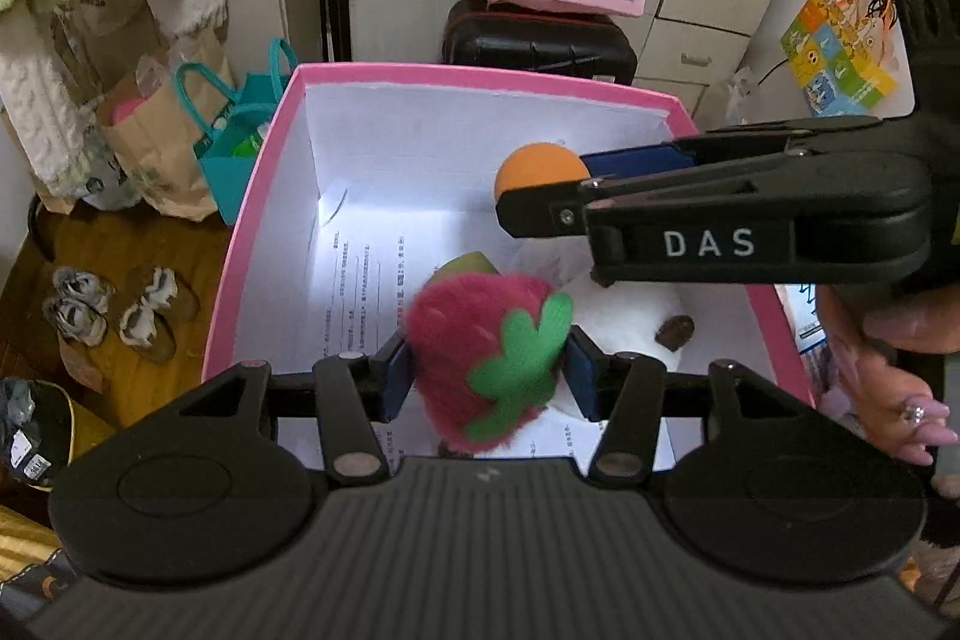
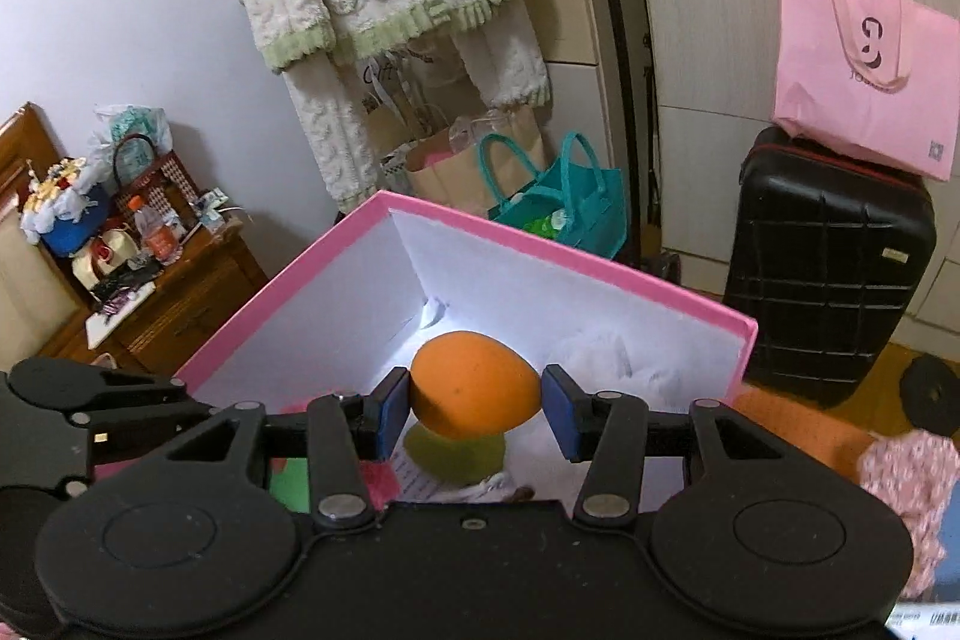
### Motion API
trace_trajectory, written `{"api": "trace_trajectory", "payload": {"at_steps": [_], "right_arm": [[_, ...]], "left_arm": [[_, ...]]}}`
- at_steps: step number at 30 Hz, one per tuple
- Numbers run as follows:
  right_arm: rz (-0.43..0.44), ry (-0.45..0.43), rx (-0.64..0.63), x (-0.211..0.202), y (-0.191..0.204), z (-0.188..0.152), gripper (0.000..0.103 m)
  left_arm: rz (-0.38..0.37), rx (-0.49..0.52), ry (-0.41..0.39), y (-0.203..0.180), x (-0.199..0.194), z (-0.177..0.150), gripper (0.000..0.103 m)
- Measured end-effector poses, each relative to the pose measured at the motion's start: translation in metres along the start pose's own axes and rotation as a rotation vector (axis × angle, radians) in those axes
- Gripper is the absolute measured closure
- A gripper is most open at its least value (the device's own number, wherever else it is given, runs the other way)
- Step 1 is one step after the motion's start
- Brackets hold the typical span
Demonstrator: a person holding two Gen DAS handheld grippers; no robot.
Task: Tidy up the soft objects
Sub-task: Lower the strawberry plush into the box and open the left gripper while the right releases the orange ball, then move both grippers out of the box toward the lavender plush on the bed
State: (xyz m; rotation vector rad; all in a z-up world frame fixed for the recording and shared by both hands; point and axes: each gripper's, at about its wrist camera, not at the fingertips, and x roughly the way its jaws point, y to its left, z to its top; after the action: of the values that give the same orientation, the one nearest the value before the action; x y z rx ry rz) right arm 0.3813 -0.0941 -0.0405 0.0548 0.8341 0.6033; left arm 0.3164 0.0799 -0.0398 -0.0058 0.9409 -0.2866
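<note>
Jaws of the left gripper (image 1: 489,370) press on a plush strawberry (image 1: 486,358), blue pads against its red fur on both sides, green leaf facing the camera. It hangs over the near edge of the pink box (image 1: 480,71), above the printed paper lining the floor. Jaws of the right gripper (image 2: 476,403) have an orange ball (image 2: 474,385) between them; the left pad touches it, while at the right pad (seen from the right wrist) a thin gap seems to show, so I cannot tell whether the grip is firm. The ball sits over the box's middle, toward the far right corner in the left view. Beneath lie a green-yellow toy (image 2: 453,451) and a white plush (image 1: 624,310) on the box floor. Behind the box stand a black suitcase (image 2: 831,268) with a pink bag (image 2: 864,100) on top.
</note>
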Motion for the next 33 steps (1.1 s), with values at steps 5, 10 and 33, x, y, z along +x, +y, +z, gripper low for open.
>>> {"api": "trace_trajectory", "payload": {"at_steps": [5, 10, 33], "right_arm": [[0.015, -0.035, 0.014, -0.007, 0.0, 0.0, 0.035], [-0.01, -0.054, -0.01, -0.031, 0.007, -0.008, 0.035], [-0.192, -0.148, -0.15, -0.208, 0.039, -0.122, 0.031]], "left_arm": [[0.043, 0.081, -0.033, -0.011, -0.008, -0.007, 0.047], [-0.012, 0.055, -0.075, -0.007, -0.035, -0.023, 0.044], [-0.162, 0.248, -0.162, -0.052, -0.153, -0.091, 0.032]]}}
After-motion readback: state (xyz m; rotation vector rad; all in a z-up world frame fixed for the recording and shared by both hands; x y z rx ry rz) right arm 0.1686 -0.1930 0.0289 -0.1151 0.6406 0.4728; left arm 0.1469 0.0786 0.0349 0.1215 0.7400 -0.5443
